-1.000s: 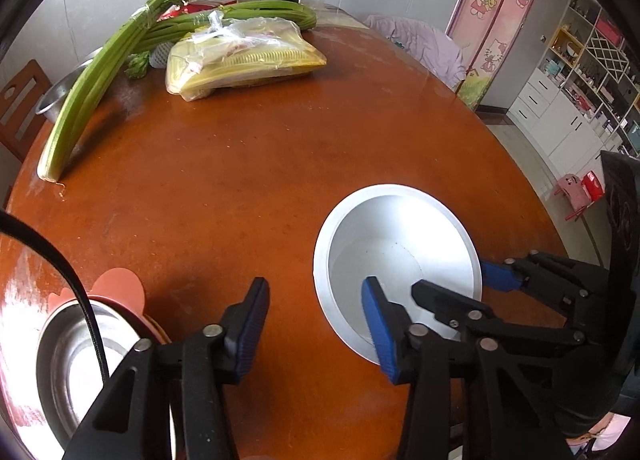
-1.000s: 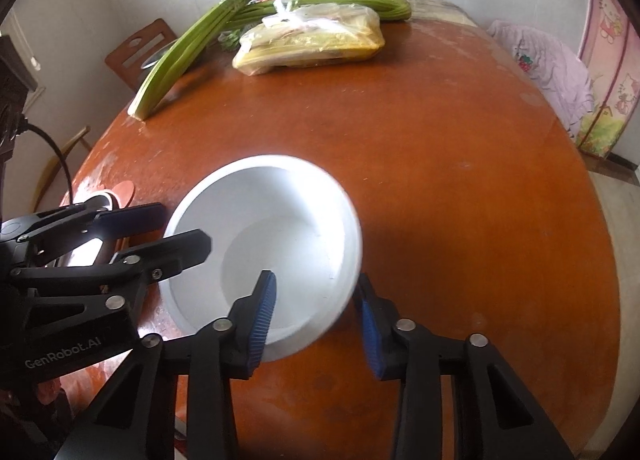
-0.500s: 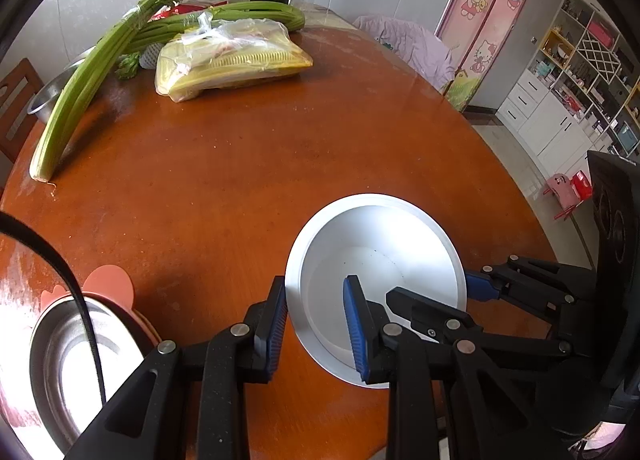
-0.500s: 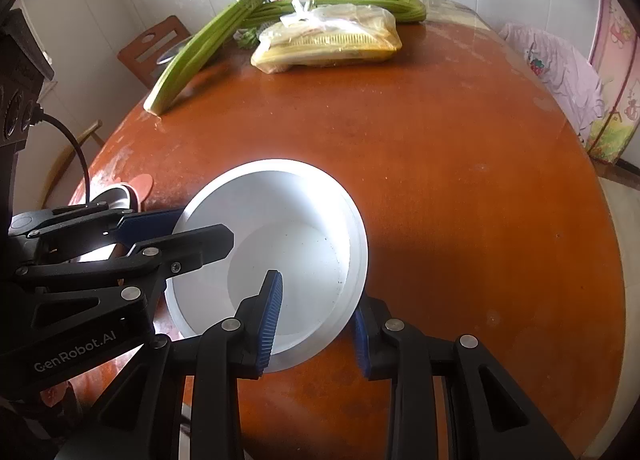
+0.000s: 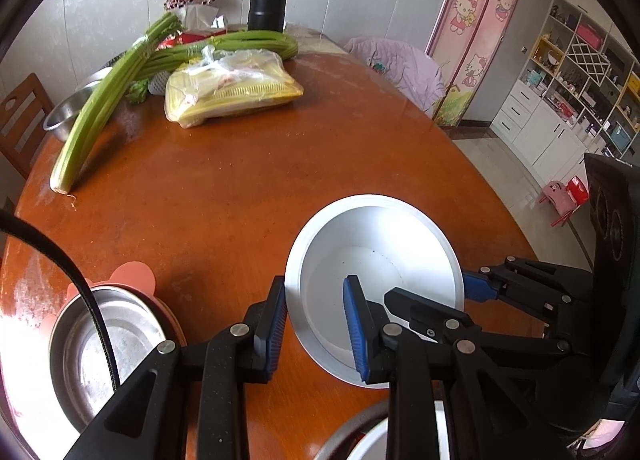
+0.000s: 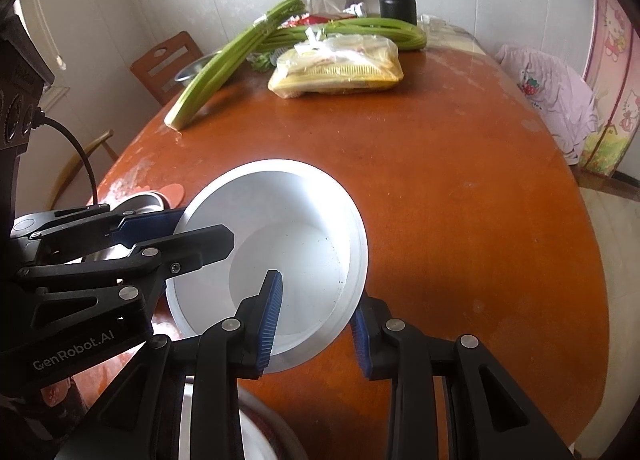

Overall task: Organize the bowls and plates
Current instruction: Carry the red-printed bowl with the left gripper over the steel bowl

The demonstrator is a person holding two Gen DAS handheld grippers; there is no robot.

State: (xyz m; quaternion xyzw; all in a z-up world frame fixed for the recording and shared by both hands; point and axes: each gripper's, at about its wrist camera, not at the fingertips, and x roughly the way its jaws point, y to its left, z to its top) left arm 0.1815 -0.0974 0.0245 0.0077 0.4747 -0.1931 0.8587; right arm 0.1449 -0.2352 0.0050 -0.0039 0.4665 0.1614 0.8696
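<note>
White round bowl [image 5: 376,256] | both tools, left tool [image 5: 316,324], right tool [image 6: 316,312], clamp rim | step: lifting off desk [image 5: 240,188] | next: level carry to stack.

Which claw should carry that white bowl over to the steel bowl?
Left, probably. Both claws, left and right, pinch the white bowl's rim, but the steel bowl sits on the left claw's side.

Since a second ago both the left gripper [image 5: 316,324] and the right gripper [image 6: 316,320] have their jaws clamped onto opposite rims of the white bowl [image 5: 372,260], which now hangs lifted and tilted above the table [image 5: 224,196].
</note>
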